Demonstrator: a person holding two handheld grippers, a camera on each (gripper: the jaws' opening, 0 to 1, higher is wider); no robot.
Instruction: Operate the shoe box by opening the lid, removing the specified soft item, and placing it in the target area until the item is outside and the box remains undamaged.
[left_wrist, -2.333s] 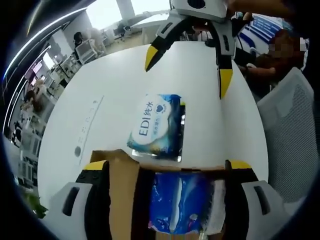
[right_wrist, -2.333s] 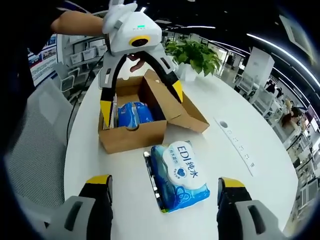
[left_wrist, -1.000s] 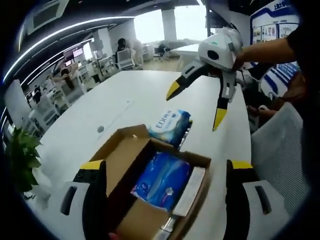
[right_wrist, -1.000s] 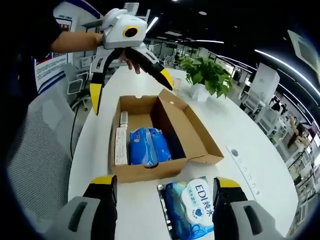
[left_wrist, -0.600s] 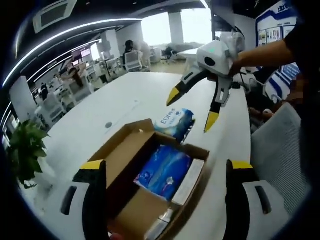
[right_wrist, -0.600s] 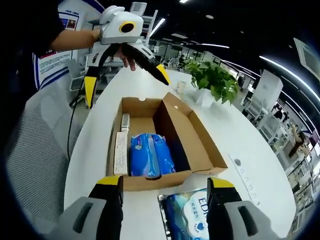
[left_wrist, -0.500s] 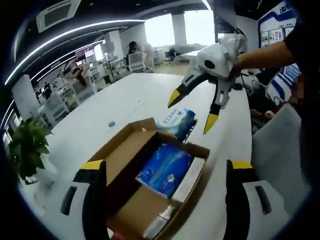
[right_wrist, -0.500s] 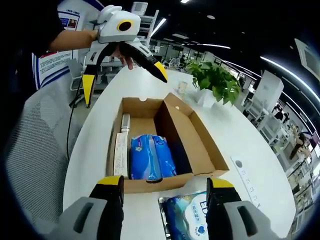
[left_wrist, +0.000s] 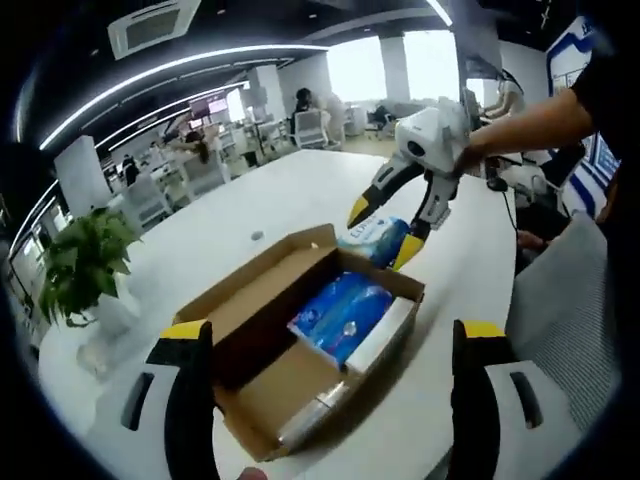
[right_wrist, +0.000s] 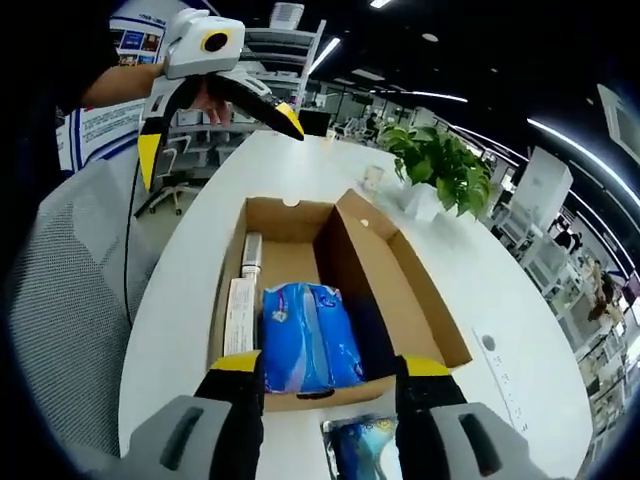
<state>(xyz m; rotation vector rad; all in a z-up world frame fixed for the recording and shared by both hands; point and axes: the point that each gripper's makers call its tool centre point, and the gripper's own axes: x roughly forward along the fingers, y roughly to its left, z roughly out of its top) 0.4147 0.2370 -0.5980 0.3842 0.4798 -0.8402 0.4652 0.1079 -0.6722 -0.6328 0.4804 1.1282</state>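
Observation:
The brown shoe box (left_wrist: 262, 395) (right_wrist: 285, 214) stands on the white table with its lid folded out to the side. Inside lie a blue soft pack (left_wrist: 342, 312) (right_wrist: 305, 340) and a long white carton (left_wrist: 381, 340) (right_wrist: 238, 314). A blue-and-white EDI wipes pack (left_wrist: 383, 237) (right_wrist: 363, 446) lies on the table just outside the box's end wall. My right gripper (left_wrist: 384, 232) (right_wrist: 330, 366) is open, its jaws either side of the wipes pack. My left gripper (left_wrist: 333, 332) (right_wrist: 218, 136) hangs open at the box's other end, holding nothing.
A potted plant (left_wrist: 83, 264) (right_wrist: 439, 165) stands on the table beside the box. A grey mesh chair (right_wrist: 60, 300) (left_wrist: 565, 300) sits at the table's edge. A round socket (right_wrist: 487, 343) is set into the tabletop. Office desks and people are far behind.
My left gripper has drawn back and up from the box. My right gripper has dropped low over the wipes pack, close to the box's end, and its jaws have narrowed slightly.

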